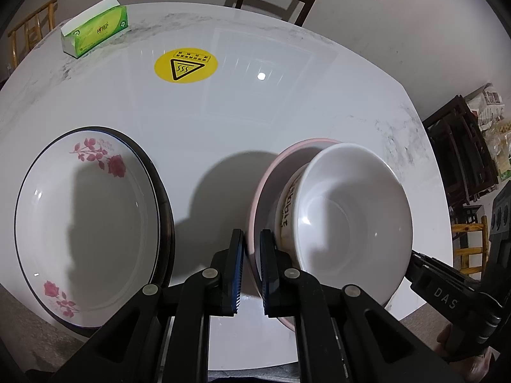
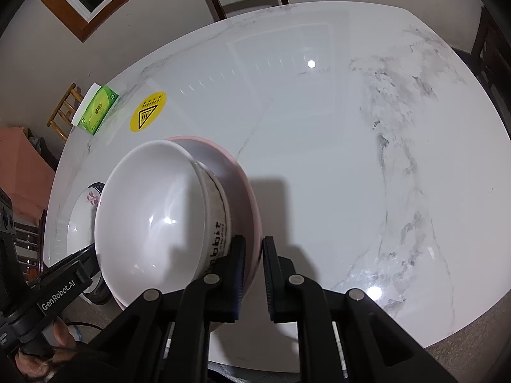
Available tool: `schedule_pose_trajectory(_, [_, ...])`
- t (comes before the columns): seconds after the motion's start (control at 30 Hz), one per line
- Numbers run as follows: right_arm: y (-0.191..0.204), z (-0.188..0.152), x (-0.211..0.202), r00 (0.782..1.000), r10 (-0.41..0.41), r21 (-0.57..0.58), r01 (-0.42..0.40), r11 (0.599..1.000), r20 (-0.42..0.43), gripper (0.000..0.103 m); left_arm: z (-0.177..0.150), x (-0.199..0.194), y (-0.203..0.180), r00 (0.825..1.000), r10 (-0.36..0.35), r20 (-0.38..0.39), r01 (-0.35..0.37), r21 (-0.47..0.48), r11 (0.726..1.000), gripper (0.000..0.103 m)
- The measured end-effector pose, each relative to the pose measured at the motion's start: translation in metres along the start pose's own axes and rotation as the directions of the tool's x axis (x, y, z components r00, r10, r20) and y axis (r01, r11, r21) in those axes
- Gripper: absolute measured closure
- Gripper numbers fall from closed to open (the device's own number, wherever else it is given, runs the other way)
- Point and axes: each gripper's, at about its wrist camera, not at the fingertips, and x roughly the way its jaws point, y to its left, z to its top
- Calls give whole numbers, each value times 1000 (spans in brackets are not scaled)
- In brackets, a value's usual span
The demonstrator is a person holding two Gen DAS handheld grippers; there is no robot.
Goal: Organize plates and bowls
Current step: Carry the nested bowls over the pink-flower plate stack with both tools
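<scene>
Two grippers shared one load over the marble table [image 1: 255,111]: the floral plate [image 1: 86,223] sat lower left, while the pink plate [image 1: 287,156] with the white bowl [image 1: 351,223] hung right of center. Left gripper [image 1: 252,271] and right gripper [image 2: 254,277] each pinched the pink rim, jaws nearly closed. Tissue box [image 1: 95,30] was upper left.

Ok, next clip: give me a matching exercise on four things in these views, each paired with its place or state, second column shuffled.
Things
1. white bowl
2. pink plate
3. rose plate
4. tissue pack

Places or states
A. at the far edge of the table, near the yellow sticker
B. sitting on the pink plate
C. rim between the fingers of both the left gripper and the right gripper
D. stacked on a dark-rimmed plate

Pairs: 1-B, 2-C, 3-D, 4-A
</scene>
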Motion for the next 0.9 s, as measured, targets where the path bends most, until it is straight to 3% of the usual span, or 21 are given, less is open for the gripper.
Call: schedule_pose_trajectory(0.9, [25, 3, -19, 1000, -1, -48, 2, 999, 24, 91, 3, -30, 7, 999, 8, 54, -9, 13, 1000, 97])
